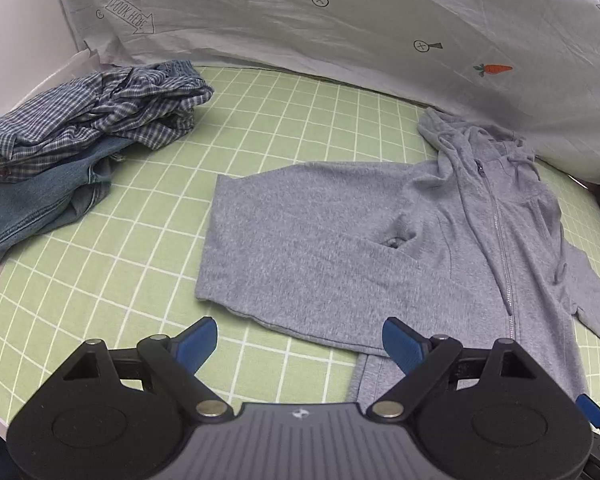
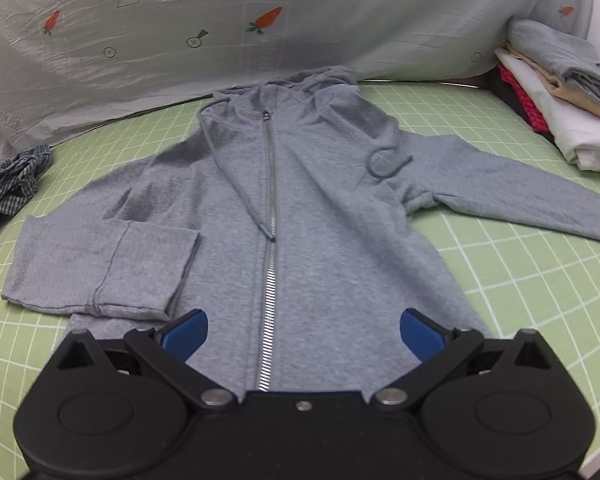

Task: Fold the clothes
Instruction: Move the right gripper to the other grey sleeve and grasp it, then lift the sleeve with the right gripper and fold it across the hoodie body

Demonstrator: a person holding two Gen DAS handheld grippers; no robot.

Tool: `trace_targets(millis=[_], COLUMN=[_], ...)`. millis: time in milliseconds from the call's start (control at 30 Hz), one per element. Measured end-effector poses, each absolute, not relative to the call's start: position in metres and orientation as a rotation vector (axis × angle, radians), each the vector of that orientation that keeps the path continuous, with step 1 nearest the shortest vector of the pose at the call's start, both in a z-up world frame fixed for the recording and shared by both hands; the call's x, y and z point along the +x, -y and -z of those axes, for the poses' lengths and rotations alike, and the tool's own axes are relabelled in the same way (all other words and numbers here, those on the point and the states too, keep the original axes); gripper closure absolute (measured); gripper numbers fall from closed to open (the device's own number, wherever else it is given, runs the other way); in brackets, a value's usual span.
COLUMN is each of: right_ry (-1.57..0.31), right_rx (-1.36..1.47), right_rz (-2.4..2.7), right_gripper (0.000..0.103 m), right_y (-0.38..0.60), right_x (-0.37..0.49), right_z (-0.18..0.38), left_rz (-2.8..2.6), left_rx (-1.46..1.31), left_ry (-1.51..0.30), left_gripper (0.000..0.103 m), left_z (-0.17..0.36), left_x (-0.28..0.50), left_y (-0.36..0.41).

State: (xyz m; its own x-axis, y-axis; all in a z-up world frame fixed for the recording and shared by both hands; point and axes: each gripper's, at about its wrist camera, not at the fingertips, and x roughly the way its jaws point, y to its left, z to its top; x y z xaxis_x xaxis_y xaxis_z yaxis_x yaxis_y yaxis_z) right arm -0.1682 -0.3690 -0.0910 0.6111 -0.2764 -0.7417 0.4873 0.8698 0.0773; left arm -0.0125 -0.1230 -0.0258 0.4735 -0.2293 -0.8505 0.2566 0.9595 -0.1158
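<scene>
Both our left claw [image 1: 300,344] and right claw [image 2: 304,334] gape empty; the soft, floppy grey zip-up fleece hoodie [image 2: 300,208] ahead wants pinching at the outstretched sleeve's [image 2: 520,196] cuff.

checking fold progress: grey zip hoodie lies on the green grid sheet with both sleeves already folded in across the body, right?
Not quite. Only one sleeve of the grey zip hoodie is folded in; the other sleeve lies stretched out over the green grid sheet. The right wrist view shows it.
</scene>
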Motion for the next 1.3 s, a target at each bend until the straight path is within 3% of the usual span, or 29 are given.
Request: trace_targets(millis=[200,300,500,733,800,1300], right_ry=[-0.857,-0.886,-0.959,-0.965,-0.964,-0.780], right_rx=[0.392,0.411,0.365,0.282,0.283,0.262], right_rz=[0.443,0.404,0.303,0.237,0.202,-0.003], right_gripper=[0.001,0.013,0.025,0.063,0.086,0.089], right_y=[0.352,0.340,0.308,0.298,0.299,0.371], right_x=[-0.125,-0.104,-0.078,-0.076,-0.074,-0.050], right_z=[0.096,0.102,0.120,0.116,0.112,0.052], left_rz=[0.304,0.307,0.297,0.352,0.364,0.230], left_rx=[0.037,0.039,0.006,-0.005,-0.010,-0.186], left_ry=[-1.055,-1.060,-1.113,-1.156,-1.151,-0.919], left_gripper=[0.013,0.013,0.012,0.012,0.012,0.010], left_z=[0.030,0.034,0.046,0.054,0.052,0.008], left_x=[-0.011,-0.006,0.010,0.016,0.016,0.021], left_y=[0.122,0.118,0.108,0.121,0.127,0.174])
